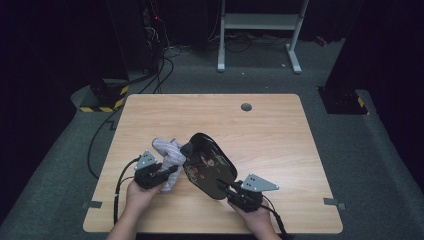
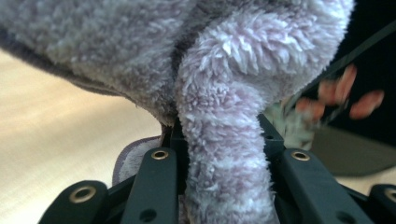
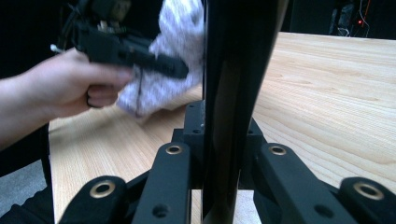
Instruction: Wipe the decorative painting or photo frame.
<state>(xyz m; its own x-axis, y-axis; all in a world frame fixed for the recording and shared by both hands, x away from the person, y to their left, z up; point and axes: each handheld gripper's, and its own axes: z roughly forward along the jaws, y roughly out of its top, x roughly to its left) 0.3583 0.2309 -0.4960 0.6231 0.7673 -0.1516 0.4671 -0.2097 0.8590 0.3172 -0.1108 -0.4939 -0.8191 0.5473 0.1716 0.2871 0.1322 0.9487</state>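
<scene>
Right gripper (image 1: 226, 186) clamped on tilted tray (image 1: 207, 165).

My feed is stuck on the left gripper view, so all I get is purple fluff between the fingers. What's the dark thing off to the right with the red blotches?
Observer: A glossy black oval tray with a reddish design on its face.
Operator: Is anything holding it?
Observer: Yes. The right gripper is shut on its near rim; the right gripper view shows the rim edge-on between the fingers.
Operator: Is my cloth reaching it?
Observer: In the high view the cloth meets the tray's left edge, with the left gripper clamped on the cloth's near end.
</scene>
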